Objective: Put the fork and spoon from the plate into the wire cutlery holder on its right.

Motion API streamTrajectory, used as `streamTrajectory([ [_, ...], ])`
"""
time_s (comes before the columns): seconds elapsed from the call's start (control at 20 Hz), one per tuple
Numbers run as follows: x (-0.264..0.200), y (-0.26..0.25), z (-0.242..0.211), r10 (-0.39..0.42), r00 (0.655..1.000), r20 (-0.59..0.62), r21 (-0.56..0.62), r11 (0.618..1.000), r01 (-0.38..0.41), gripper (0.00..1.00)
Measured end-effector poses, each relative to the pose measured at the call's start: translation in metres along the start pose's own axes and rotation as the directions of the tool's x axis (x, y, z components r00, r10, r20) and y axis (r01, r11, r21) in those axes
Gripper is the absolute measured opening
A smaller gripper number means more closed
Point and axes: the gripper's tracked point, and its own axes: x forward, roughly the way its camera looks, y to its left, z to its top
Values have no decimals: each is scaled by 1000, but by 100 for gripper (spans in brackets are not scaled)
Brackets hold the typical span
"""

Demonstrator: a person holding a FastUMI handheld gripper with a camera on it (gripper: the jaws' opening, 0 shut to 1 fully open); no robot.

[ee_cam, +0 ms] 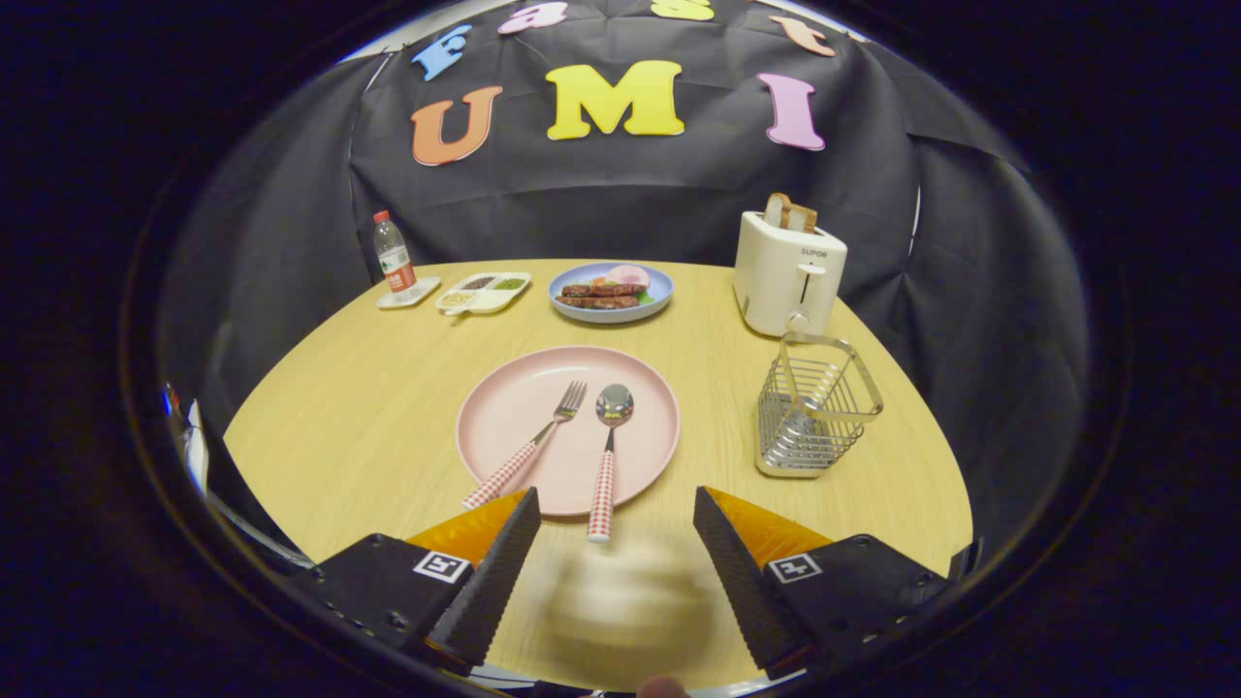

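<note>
Setting: a booth walled with black cloth; a round light-wood tabletop (368, 427) carries everything.
Fork: the fork (531, 448) lies on the pink plate (514, 402), tines pointing away from the gripper, its red-and-white checked handle running over the plate's near rim toward the left finger.
Spoon: the spoon (607, 456) lies just beside the fork on the same plate, bowl away from the gripper, checked handle overhanging the near rim, its end between the two fingers.
Wire cutlery holder: the wire cutlery holder (812, 417) stands upright on the tabletop, near the plate on its right but apart from it, beyond the right finger.
Gripper: the gripper (616, 528) is held low over the near edge of the tabletop, pointed at the plate.
Jaws: spread wide, holding nothing; the fingertips sit at the plate's near rim, the left one just by the fork's handle end.
Farther items: a cream toaster (787, 276) with bread slices in its slot stands behind the holder; a blue plate of food (611, 291) sits beyond the pink plate; left of it are a divided white dish (483, 292) and a small water bottle (393, 254) with a red label.
Writing: the toaster's front reads "SUPOR"; the bottle's label is too small to read.
</note>
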Motion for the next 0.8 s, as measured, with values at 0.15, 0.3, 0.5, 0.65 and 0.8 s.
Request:
streamTrajectory([
  [0.15,14,4,-11,-1,999,-47,-10,1000,0,81],
  [0.3,22,9,-14,2,998,-57,-22,1000,-3,64],
  [0.5,31,7,-16,-32,996,-79,-23,999,30,29],
  [0.65,36,-2,-17,-54,995,-89,-19,998,53,14],
  [0.8,32,-3,-11,-63,994,-95,-26,998,61,11],
])
